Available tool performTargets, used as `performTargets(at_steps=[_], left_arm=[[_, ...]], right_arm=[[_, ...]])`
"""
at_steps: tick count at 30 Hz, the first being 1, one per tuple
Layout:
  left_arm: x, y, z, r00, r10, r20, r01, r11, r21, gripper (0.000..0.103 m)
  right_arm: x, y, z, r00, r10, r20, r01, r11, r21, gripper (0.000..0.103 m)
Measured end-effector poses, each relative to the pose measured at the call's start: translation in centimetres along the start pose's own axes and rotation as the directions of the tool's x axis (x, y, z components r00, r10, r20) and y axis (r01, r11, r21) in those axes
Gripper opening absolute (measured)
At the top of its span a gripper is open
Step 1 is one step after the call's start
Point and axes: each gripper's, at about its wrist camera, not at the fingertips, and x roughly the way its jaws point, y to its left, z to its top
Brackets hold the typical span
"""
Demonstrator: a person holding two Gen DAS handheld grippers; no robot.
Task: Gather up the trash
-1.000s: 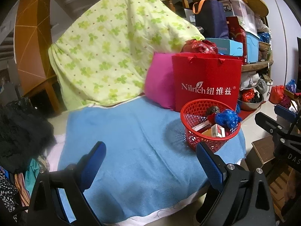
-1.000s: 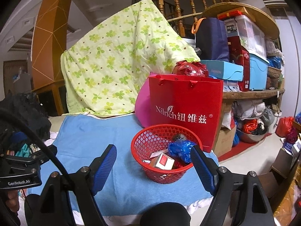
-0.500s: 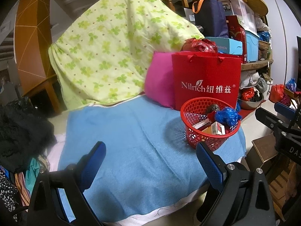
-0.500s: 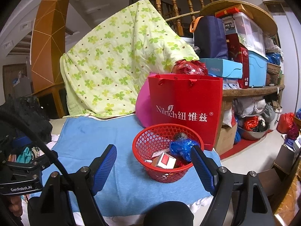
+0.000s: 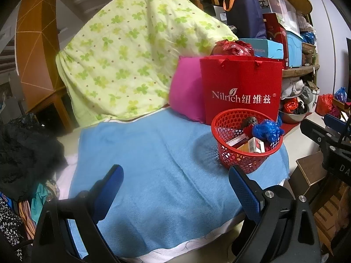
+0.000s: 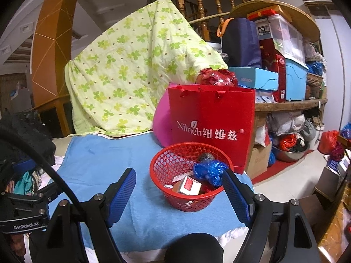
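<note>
1. The surface is covered by a light blue terry towel (image 5: pixel 153 164), with a white sheet (image 5: pixel 188 247) poking out at the near edge. Can't tell what's under it, so I won't call it anything.
2. Behind it a pale green clover-print quilt (image 6: pixel 131 70) hangs off a wooden stair railing (image 6: pixel 201 6). A pink cushion (image 5: pixel 186 87) and a red paper "Nilrich" shopping bag (image 6: pixel 210 120) stand upright at the back. To the right, a wooden shelf (image 6: pixel 289 105) is packed with boxes and bins.
3. The round red plastic mesh basket (image 6: pixel 175 166) sits upright, mouth up, near the towel's right edge, just in front of the bag. No real long axis.
4. Inside it: a crumpled blue plastic bag (image 6: pixel 208 171) and a small red-and-white carton (image 6: pixel 188 184), lying tilted.
5. The left tool (image 5: pixel 175 188) is spread wide, empty, over the towel.
6. The right tool (image 6: pixel 179 188) is spread wide too, gripping nothing, with the basket between its blue pads (image 6: pixel 122 192) in its own view.
</note>
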Motion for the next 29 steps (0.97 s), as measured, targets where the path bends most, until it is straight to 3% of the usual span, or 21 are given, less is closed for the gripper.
performTargets(at_steps=[22, 25, 29], left_arm=[[2.7, -1.1, 0.2, 0.999, -0.040, -0.023, 0.041, 0.999, 0.027, 0.096], [3.0, -0.5, 0.3, 0.999, -0.052, 0.011, 0.052, 0.999, -0.004, 0.096], [5.1, 1.9, 0.4, 0.999, -0.050, -0.022, 0.048, 0.997, -0.068, 0.096]], right_arm=[[2.0, -1.4, -1.1, 0.998, -0.062, -0.028, 0.064, 0.997, 0.052, 0.083], [2.4, -1.4, -1.1, 0.997, -0.067, -0.028, 0.068, 0.996, 0.054, 0.083], [3.0, -0.8, -0.7, 0.998, -0.053, -0.017, 0.053, 0.998, 0.035, 0.083]])
